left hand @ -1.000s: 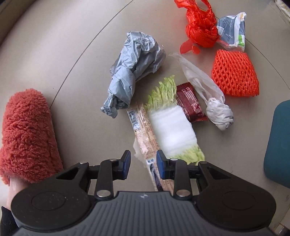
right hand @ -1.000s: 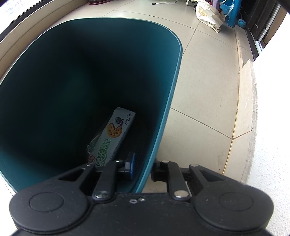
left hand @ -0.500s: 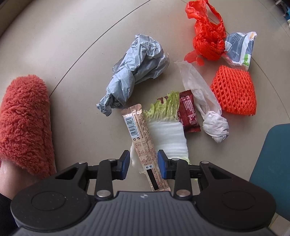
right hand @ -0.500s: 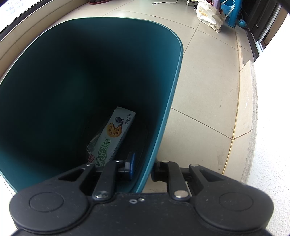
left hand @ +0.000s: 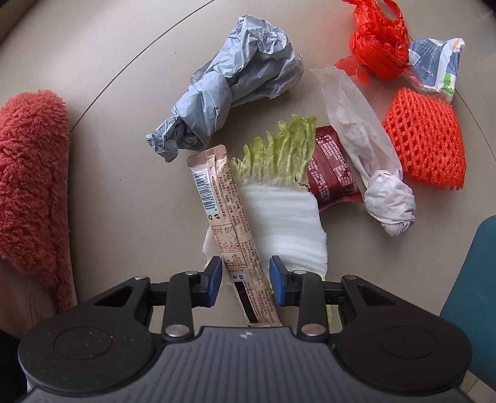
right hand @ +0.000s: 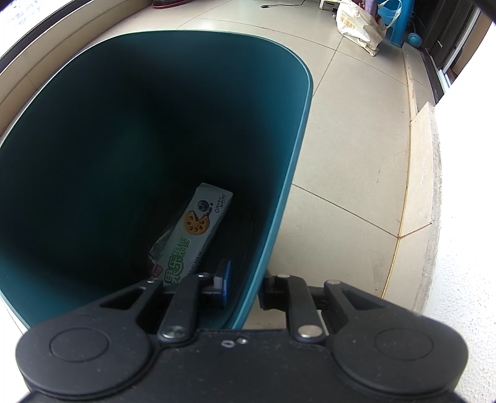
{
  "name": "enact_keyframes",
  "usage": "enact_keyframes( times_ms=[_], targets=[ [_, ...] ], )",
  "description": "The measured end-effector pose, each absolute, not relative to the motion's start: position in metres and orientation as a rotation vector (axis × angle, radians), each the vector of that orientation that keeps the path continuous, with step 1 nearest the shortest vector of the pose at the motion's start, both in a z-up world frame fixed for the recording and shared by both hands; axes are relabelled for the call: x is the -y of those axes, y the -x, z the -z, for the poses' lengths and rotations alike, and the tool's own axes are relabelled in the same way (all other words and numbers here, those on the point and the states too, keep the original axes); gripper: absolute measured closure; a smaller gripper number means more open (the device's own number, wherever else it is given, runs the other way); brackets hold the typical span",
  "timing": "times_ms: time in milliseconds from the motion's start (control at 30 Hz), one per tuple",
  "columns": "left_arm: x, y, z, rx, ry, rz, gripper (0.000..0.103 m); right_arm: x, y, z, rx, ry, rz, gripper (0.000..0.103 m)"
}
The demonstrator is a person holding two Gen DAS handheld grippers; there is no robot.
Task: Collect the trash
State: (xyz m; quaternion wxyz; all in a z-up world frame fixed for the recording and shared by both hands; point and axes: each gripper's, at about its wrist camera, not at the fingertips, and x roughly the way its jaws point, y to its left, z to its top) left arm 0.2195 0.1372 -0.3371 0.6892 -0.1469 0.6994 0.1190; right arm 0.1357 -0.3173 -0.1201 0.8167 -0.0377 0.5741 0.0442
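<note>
Where the left wrist view begins at its left edge, a red fuzzy slipper (left hand: 29, 183) lies on the beige floor (left hand: 102, 77). Next, toward the middle, a crumpled grey bag (left hand: 235, 80) lies above a long tan wrapper (left hand: 226, 223). That wrapper runs down between the blue pads of the left gripper (left hand: 245, 276); the fingers stand partly apart, one on each side of the wrapper, with a gap showing on both sides, so nothing is gripped. Just right of the wrapper and partly under it lies a cabbage leaf (left hand: 279, 198), green at the top and white below. A dark red packet (left hand: 333, 169) touches the leaf's right edge, partly under a white knotted bag (left hand: 369, 161). Above that sits a red plastic bag (left hand: 378, 40), with a blue-and-white packet (left hand: 434, 65) beside it and an orange foam net (left hand: 426, 136) below. A teal bin edge (left hand: 474, 279) shows at far right. In the right wrist view, the teal bin (right hand: 124, 124) fills the left and middle, with a green-and-white biscuit box (right hand: 192, 235) at its bottom. The right gripper (right hand: 245, 286) straddles the bin's wall, one finger inside and one outside, closed onto it. Tiled floor (right hand: 350, 155) lies right of the bin, with a paper bag (right hand: 359, 28) and a blue stool (right hand: 393, 21) far off.
</note>
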Motion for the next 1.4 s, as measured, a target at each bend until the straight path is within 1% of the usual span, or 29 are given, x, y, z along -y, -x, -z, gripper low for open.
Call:
enact_keyframes(
  times_ms=[200, 267, 467, 600, 733, 867, 1033, 1133, 1267, 1400],
  targets=[
    [-0.139, -0.217, 0.339, -1.548, 0.336, -0.272, 0.07, 0.317, -0.135, 0.119, -1.223, 0.076, -0.093, 0.084],
    [-0.136, -0.213, 0.34, -1.531, 0.307, -0.276, 0.079, 0.318, -0.136, 0.119, -1.223, 0.076, -0.093, 0.084],
    [-0.129, -0.207, 0.322, -1.515, 0.278, -0.277, 0.081, 0.319, -0.135, 0.118, -1.223, 0.074, -0.093, 0.084],
    [-0.124, -0.209, 0.283, -1.476, 0.276, -0.251, 0.081, 0.32, -0.135, 0.118, -1.22, 0.073, -0.092, 0.085],
    [-0.105, -0.212, 0.228, -1.433, 0.277, -0.159, 0.081, 0.32, -0.135, 0.118, -1.221, 0.076, -0.087, 0.086],
    [-0.062, -0.215, 0.157, -1.371, 0.222, 0.003, 0.081, 0.32, -0.135, 0.118, -1.22, 0.074, -0.086, 0.086],
    [-0.002, -0.216, 0.065, -1.239, 0.137, 0.176, 0.081, 0.32, -0.135, 0.118, -1.218, 0.067, -0.086, 0.086],
    [0.034, -0.216, 0.026, -1.188, 0.09, 0.265, 0.081, 0.321, -0.135, 0.118, -1.217, 0.066, -0.086, 0.086],
    [0.086, -0.216, 0.004, -1.165, -0.006, 0.363, 0.081, 0.321, -0.135, 0.118, -1.217, 0.064, -0.086, 0.086],
    [0.137, -0.224, 0.018, -1.195, -0.08, 0.421, 0.081, 0.321, -0.135, 0.117, -1.215, 0.062, -0.087, 0.086]
  ],
)
